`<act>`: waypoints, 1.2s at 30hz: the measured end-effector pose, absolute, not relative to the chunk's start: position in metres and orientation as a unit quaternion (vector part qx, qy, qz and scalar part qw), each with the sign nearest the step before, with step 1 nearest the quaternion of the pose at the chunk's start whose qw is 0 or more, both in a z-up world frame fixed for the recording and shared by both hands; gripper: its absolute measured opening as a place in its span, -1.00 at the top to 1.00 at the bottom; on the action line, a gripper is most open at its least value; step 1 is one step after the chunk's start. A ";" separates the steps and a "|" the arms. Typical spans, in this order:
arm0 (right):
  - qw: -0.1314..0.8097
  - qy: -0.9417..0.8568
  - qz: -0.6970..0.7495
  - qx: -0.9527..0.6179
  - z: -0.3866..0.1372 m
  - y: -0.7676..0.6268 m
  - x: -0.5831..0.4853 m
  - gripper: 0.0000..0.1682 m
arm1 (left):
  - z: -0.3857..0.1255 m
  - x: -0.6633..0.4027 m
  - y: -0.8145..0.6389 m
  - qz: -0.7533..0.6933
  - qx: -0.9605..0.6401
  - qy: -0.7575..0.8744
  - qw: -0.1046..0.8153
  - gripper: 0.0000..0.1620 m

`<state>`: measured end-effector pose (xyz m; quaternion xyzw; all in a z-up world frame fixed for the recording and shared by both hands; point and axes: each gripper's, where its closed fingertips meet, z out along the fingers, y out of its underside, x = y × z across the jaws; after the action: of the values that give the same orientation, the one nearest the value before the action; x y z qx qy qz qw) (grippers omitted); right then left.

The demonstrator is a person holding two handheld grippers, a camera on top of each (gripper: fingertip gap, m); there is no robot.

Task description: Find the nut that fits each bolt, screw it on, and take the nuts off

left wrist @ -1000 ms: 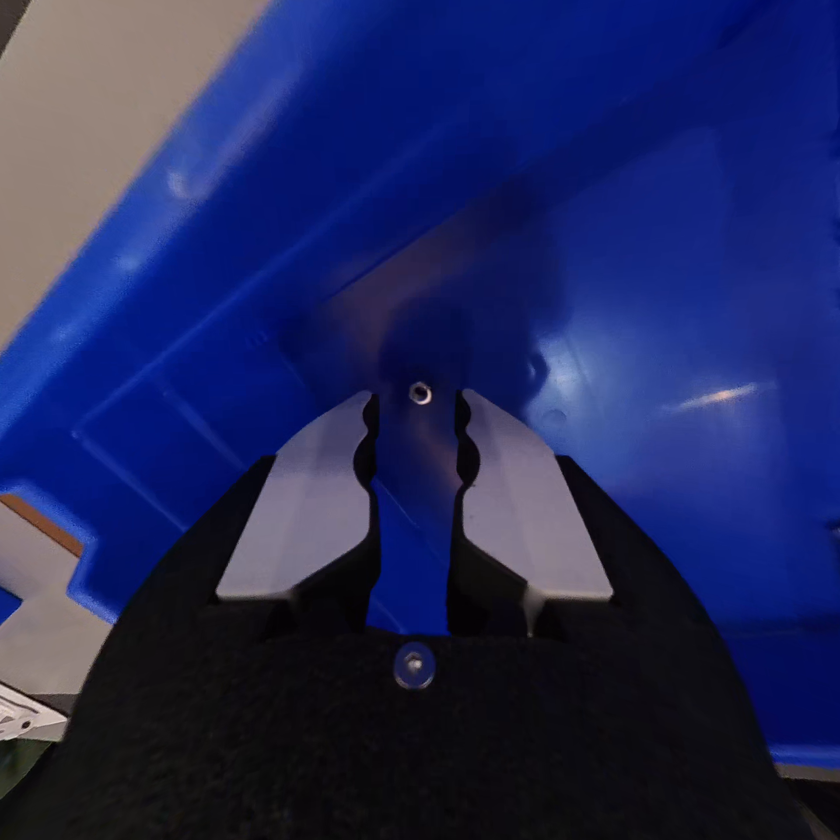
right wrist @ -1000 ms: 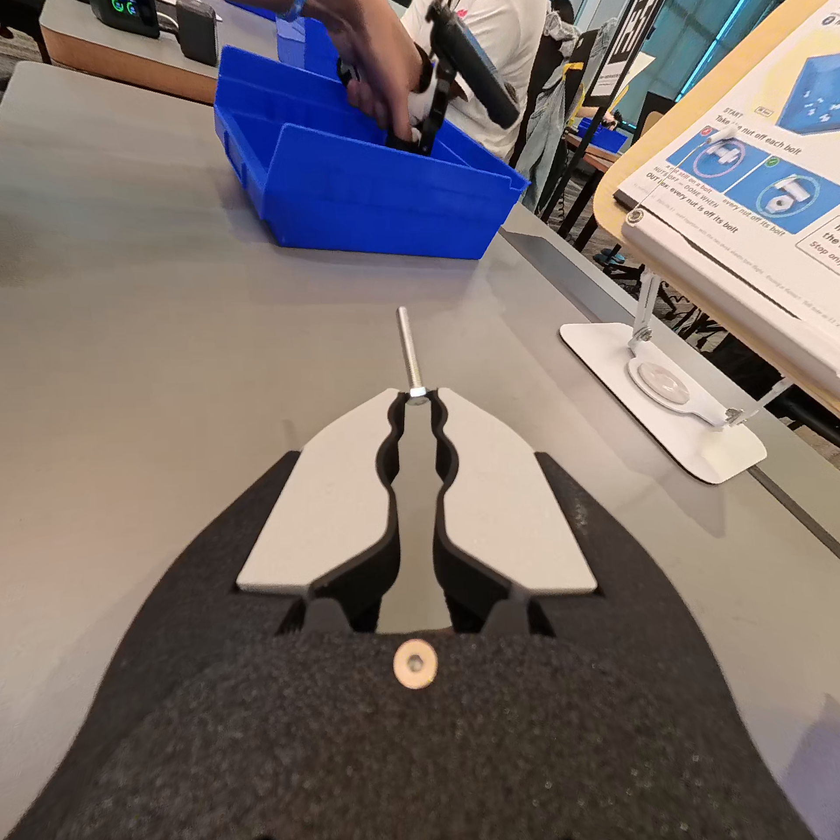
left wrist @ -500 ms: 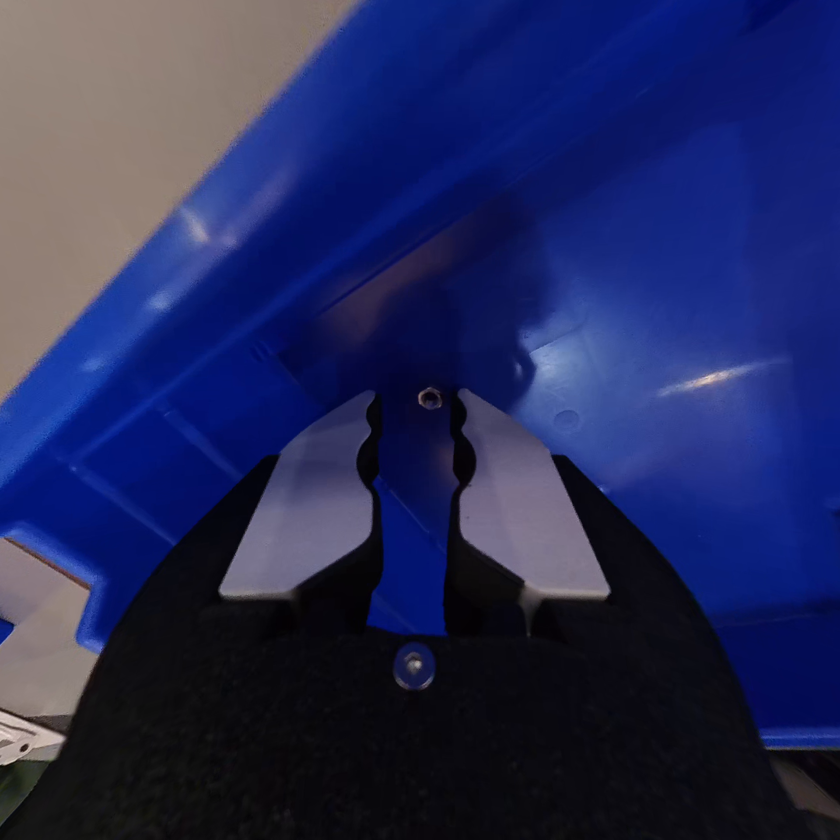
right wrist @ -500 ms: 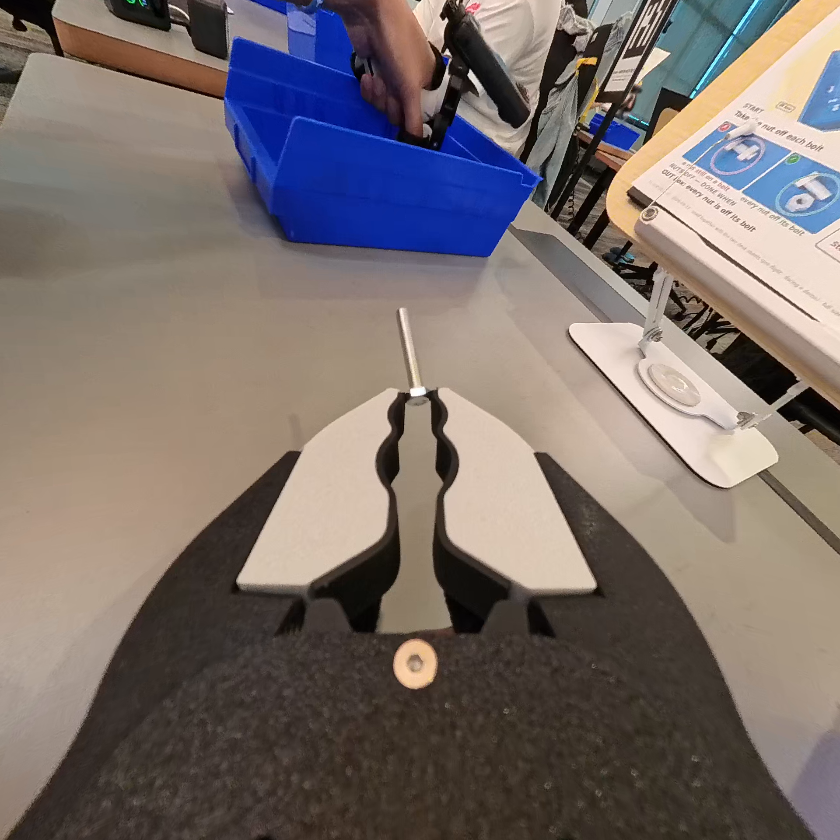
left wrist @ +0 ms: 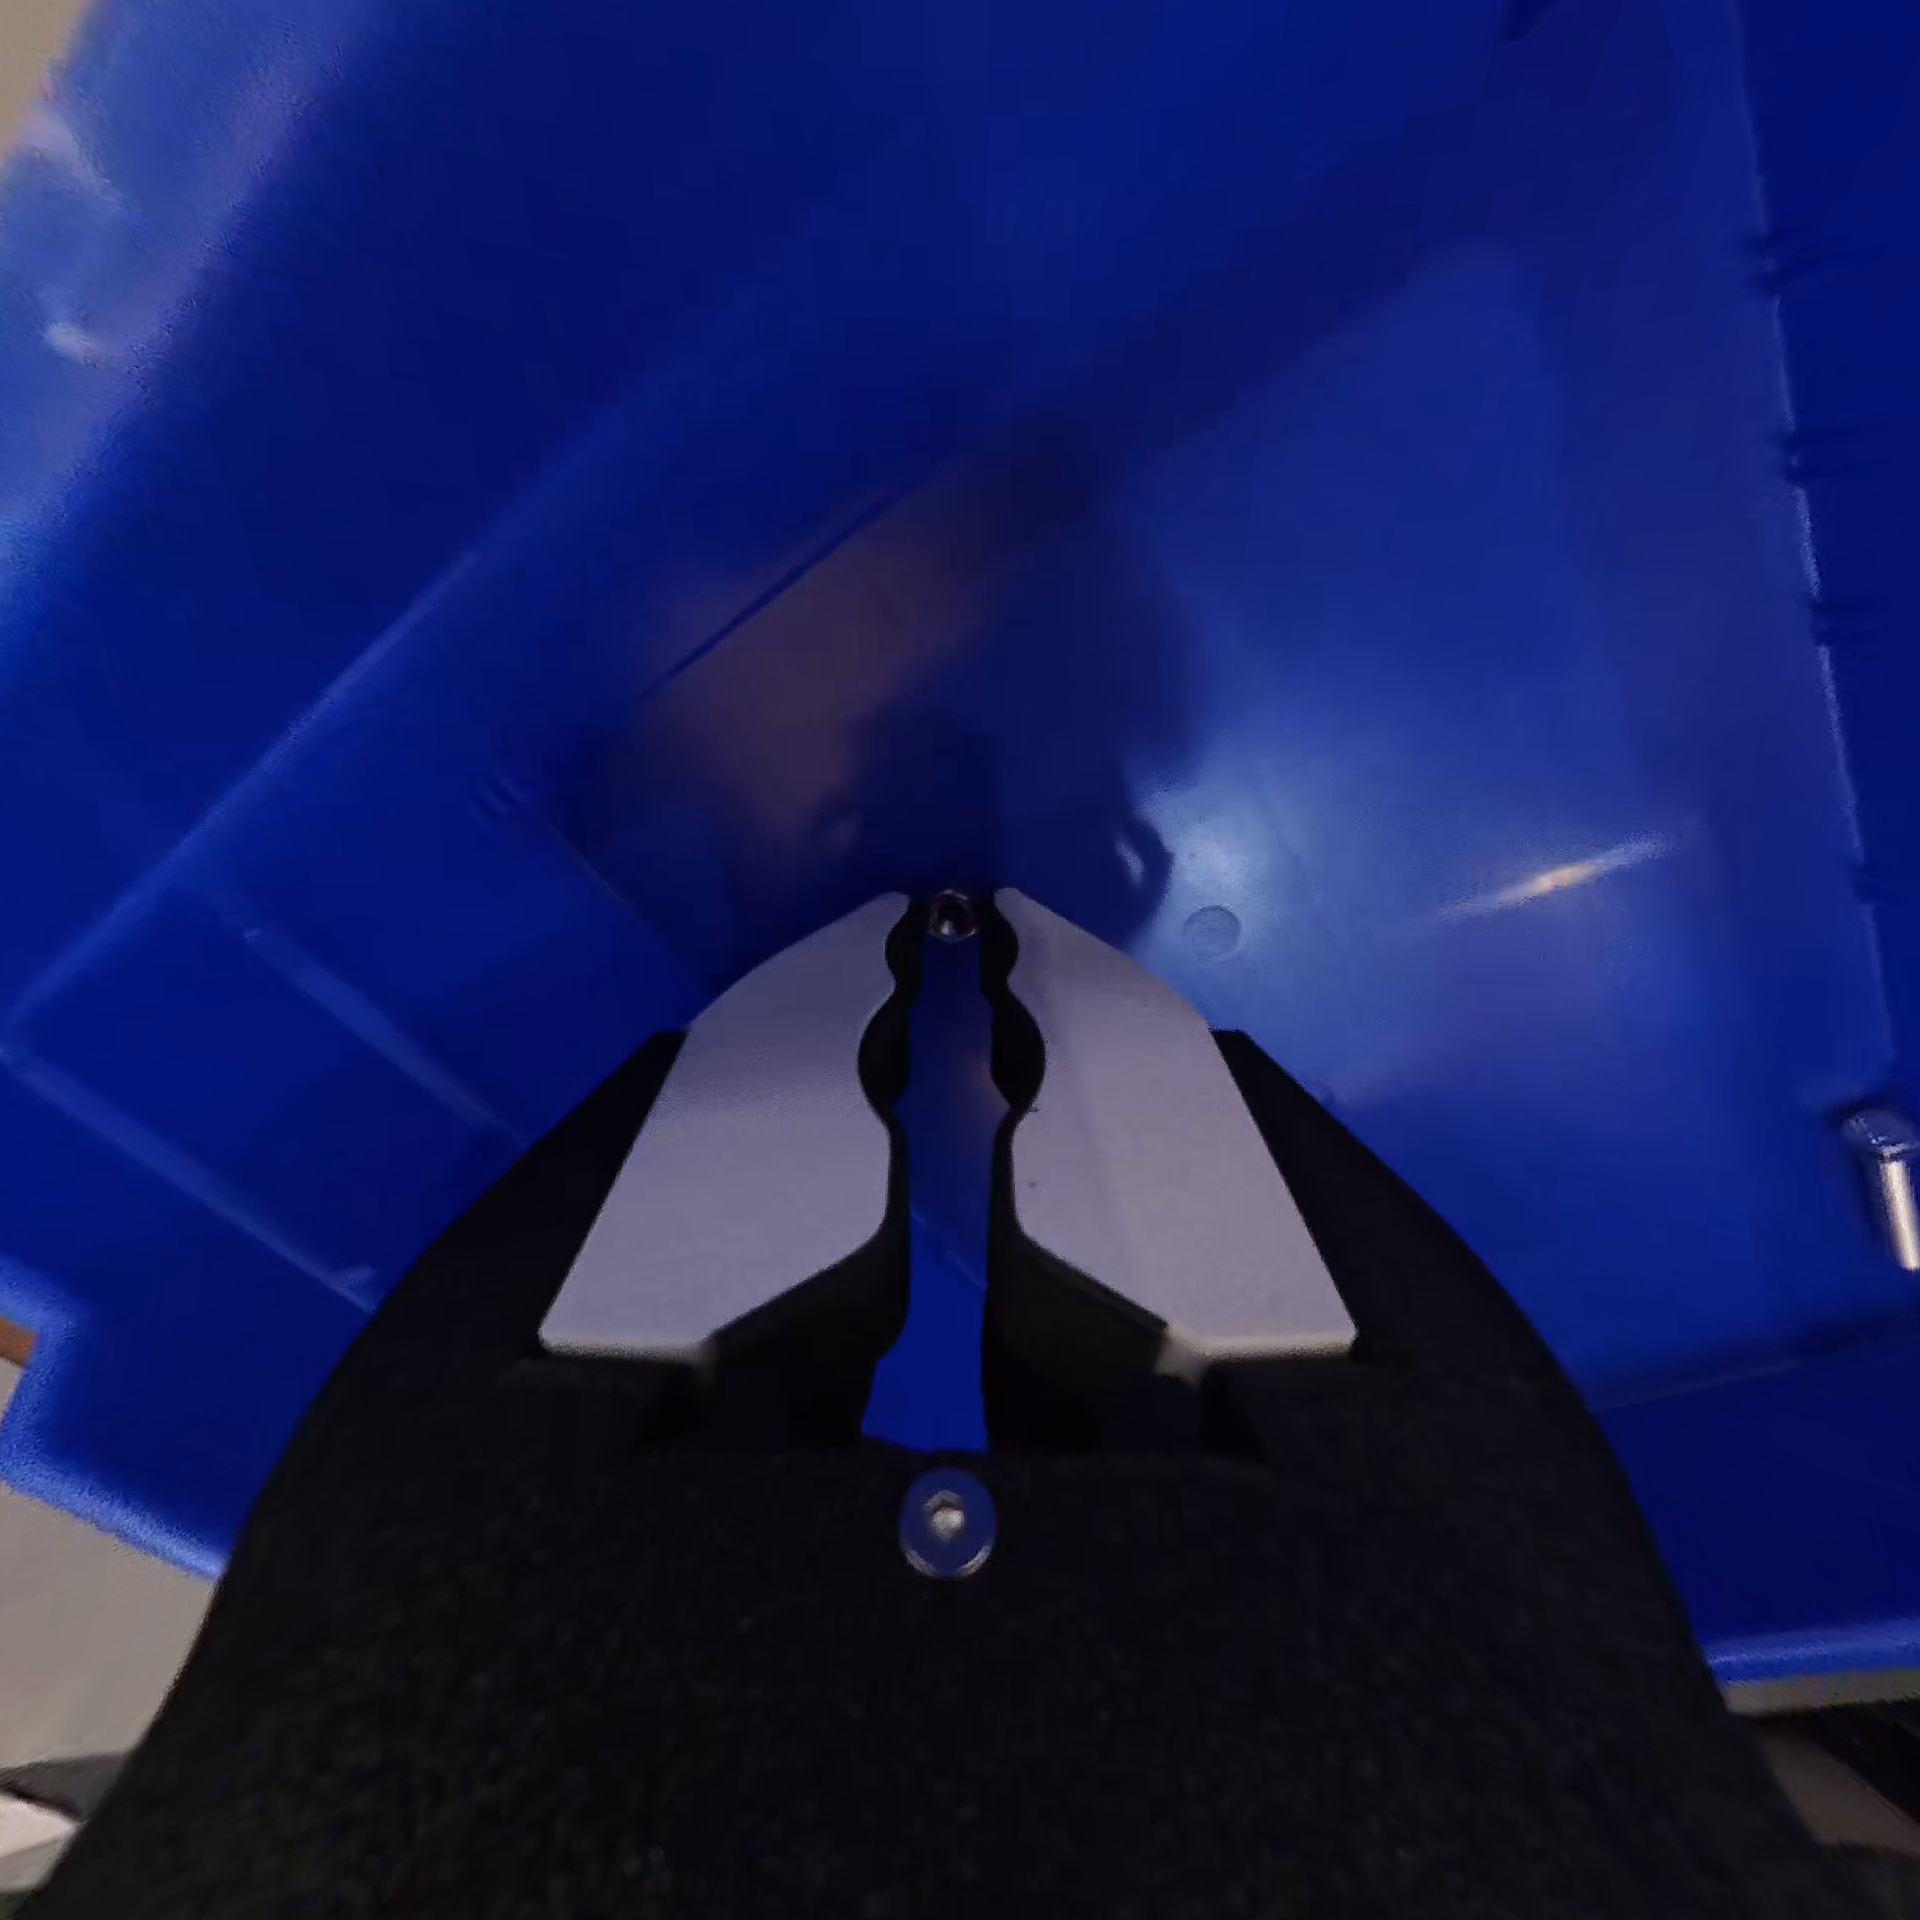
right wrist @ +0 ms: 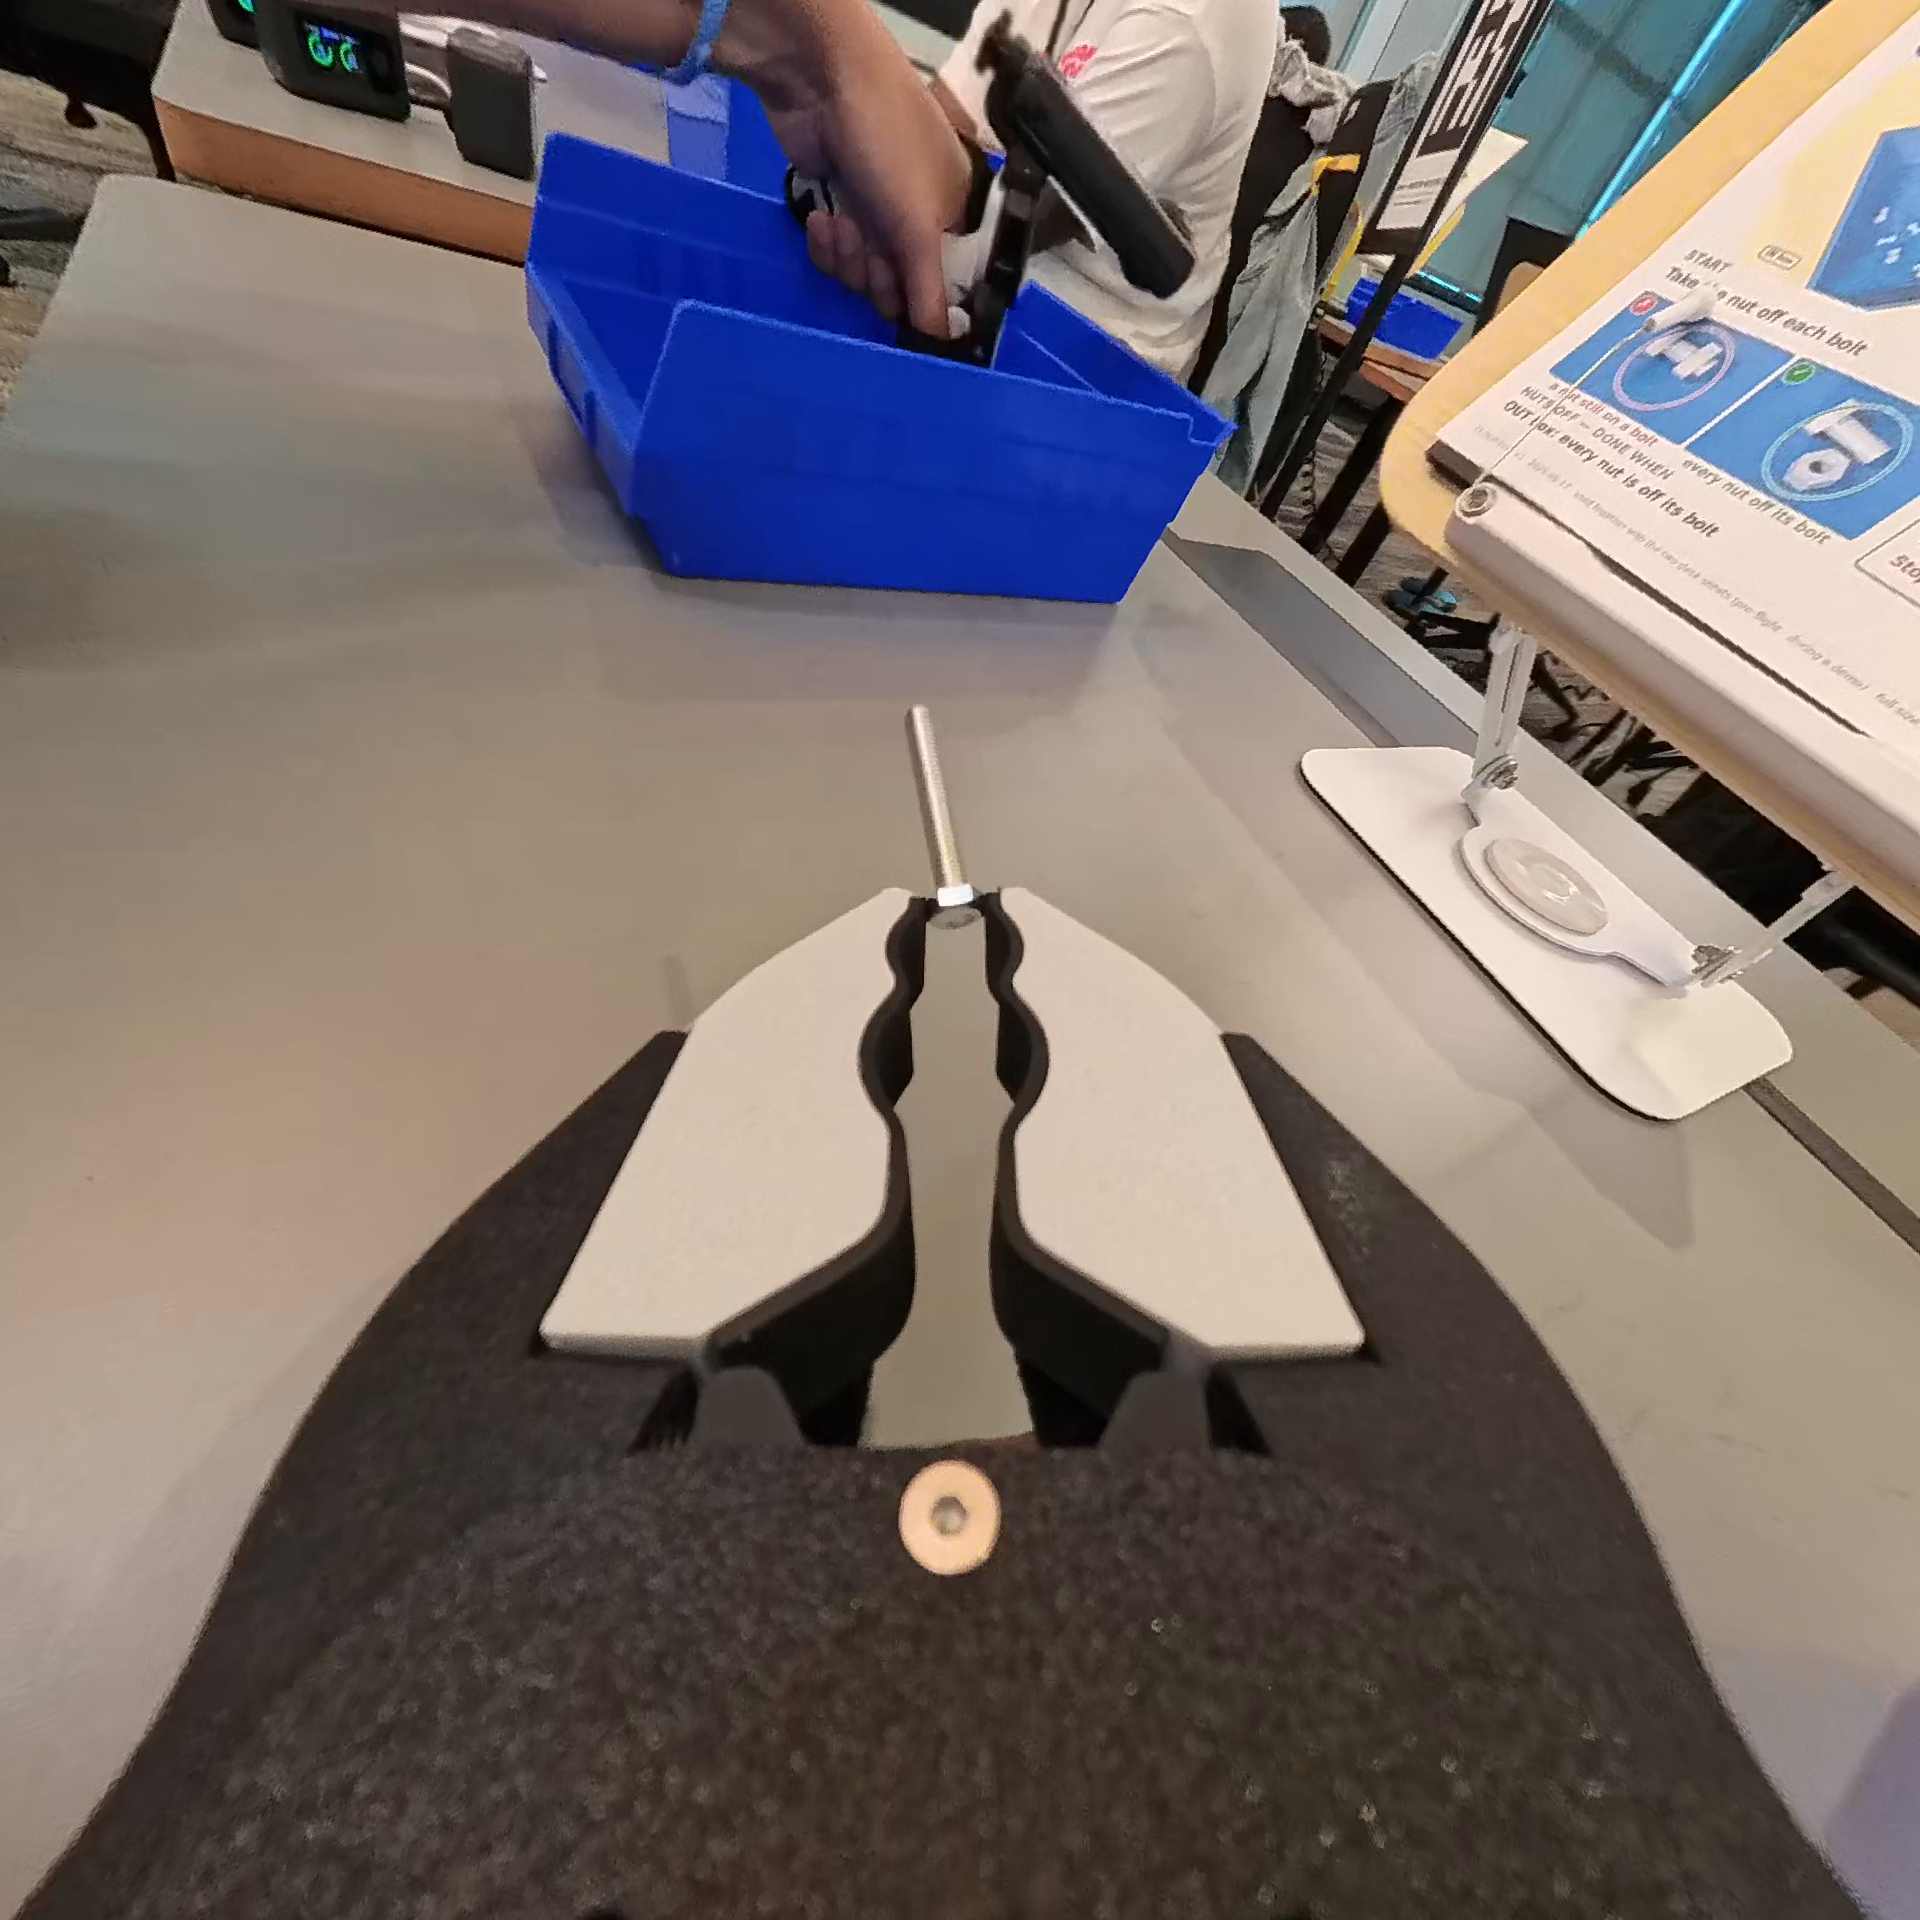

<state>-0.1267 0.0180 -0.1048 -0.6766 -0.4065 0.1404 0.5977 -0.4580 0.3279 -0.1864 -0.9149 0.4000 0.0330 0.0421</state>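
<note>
The left gripper (left wrist: 951,920) is pinching a small hex nut (left wrist: 950,918) at its fingertips, down on the blue bin's (left wrist: 1455,623) floor. The right gripper (right wrist: 953,916) is clamping the long bolt (right wrist: 935,805) by its head above the table (right wrist: 312,779). Lifting straight, without tilting, should keep the nut seated.

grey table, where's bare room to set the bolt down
Bare stretch of grey table between the right gripper, shut on the bolt, and the blue bin. Right side is crowded by the white stand base. Left gripper fills the bin.
</note>
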 end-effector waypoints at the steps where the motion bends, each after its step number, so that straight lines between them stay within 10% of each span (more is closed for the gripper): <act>1: 0.599 -0.403 0.142 -0.677 -0.104 0.018 -0.125 0.87 | -0.182 -0.454 0.326 0.021 -0.913 0.404 0.058 0.88; 12: 0.643 -0.423 0.166 -0.617 -0.063 0.013 -0.128 0.87 | 0.008 -0.315 0.130 -0.602 -0.644 0.379 0.280 0.88; 36: 0.649 -0.561 -0.199 -0.474 -0.029 0.084 -0.116 0.87 | -0.024 -0.153 0.084 -0.726 -0.568 0.377 0.089 0.89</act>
<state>-0.1160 0.0839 -0.0294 -0.4739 -0.5606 -0.1995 0.6492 -0.1532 0.0838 -0.0242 -0.5682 0.3770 -0.7260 0.0890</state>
